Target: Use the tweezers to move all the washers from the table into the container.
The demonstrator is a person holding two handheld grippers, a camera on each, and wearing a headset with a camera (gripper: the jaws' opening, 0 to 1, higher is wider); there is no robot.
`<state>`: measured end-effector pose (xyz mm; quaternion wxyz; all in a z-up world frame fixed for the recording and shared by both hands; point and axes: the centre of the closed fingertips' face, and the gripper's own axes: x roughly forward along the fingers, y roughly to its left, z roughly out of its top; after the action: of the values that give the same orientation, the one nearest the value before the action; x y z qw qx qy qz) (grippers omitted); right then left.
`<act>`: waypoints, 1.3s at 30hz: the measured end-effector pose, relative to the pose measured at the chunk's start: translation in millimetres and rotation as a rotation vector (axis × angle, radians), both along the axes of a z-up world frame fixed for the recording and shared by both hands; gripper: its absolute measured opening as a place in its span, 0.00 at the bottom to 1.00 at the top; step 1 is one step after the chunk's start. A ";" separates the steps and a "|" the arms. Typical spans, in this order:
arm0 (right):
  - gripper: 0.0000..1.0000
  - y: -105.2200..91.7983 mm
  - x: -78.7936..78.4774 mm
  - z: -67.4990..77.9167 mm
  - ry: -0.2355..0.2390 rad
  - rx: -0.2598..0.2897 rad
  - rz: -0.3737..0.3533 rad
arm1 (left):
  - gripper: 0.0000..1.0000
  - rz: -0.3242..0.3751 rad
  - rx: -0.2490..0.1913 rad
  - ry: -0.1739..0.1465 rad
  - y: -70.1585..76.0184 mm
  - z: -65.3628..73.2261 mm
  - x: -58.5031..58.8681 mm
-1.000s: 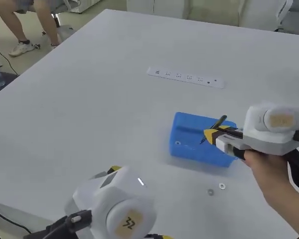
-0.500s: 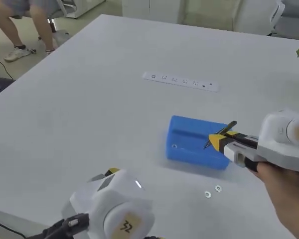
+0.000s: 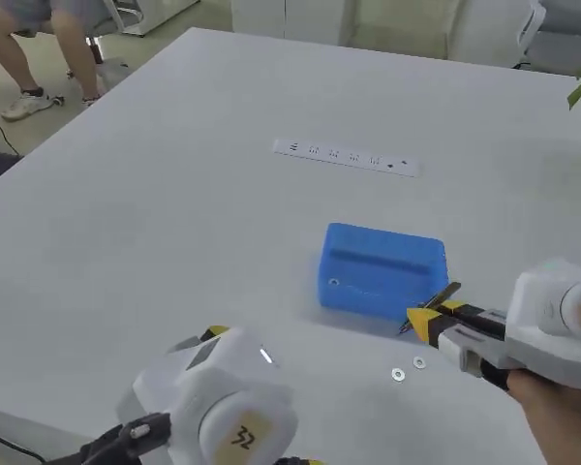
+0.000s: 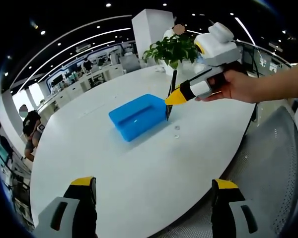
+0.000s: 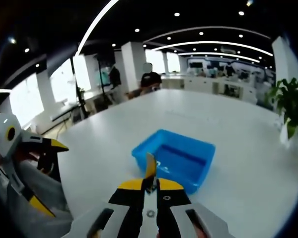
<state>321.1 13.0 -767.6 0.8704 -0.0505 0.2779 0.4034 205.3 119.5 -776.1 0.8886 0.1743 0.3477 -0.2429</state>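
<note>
Your right gripper (image 3: 424, 325) has its jaws clamped on the tweezers (image 3: 432, 304), gripping them near the handle end, with the yellow jaw tips pressed against the tool from either side. The tweezers slant down and left, and their points hang just off the near right corner of the blue container (image 3: 382, 269), outside its wall. In the right gripper view the tool stands edge-on ahead of the jaws. You cannot tell from any view whether its points are parted, or whether they carry anything.

Two washers (image 3: 398, 374) lie close together on the white table (image 3: 174, 194), just near of the container and a little right of the tweezer points. They are apart from the points. A small pale ring shows at the container's near left end; it is too small to identify.

Your left gripper (image 4: 153, 184) is low at the near left, well apart from the container, jaws spread wide with nothing between them.

Nothing lies between the tweezers and the washers. A white power strip (image 3: 347, 157) lies on the far side of the container, well clear of it. A potted plant (image 4: 174, 49) stands beyond the table's right end.
</note>
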 end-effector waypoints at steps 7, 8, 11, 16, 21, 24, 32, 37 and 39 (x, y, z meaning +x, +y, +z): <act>0.05 -5.6 -0.2 -25.1 0.027 -0.052 0.005 | 0.99 -0.003 0.004 0.001 0.2 -0.8 -1.3; 0.05 -6.0 -0.5 -26.9 0.028 -0.055 0.005 | 0.99 -0.004 0.006 0.001 0.2 -0.8 -1.5; 0.05 -7.3 -2.5 -34.5 0.037 -0.074 0.010 | 0.99 -0.001 0.002 0.001 0.4 -0.7 -2.2; 0.05 -9.1 -5.6 -42.0 0.051 -0.089 0.012 | 0.99 0.000 0.005 0.005 1.3 -1.9 -3.1; 0.05 -10.9 -6.9 -45.6 0.058 -0.102 0.011 | 0.99 -0.003 0.005 0.006 0.0 -2.2 -3.1; 0.05 -11.1 -6.1 -45.8 0.067 -0.094 0.008 | 0.99 -0.005 0.002 0.004 -1.3 -1.4 -2.5; 0.05 -7.6 -9.5 -49.4 0.059 -0.115 0.030 | 0.99 -0.008 0.006 0.005 -1.7 -1.3 -1.5; 0.04 -6.2 -10.4 -47.6 0.046 -0.091 0.025 | 0.99 -0.004 0.002 0.004 -1.3 -1.1 -1.6; 0.04 -7.7 -11.3 -48.0 0.046 -0.085 0.014 | 0.99 -0.006 0.008 0.004 -1.0 -1.9 -1.8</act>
<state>309.8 5.4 -815.6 0.8580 -0.0802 0.3142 0.3982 203.5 118.5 -778.0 0.8864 0.1785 0.3502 -0.2445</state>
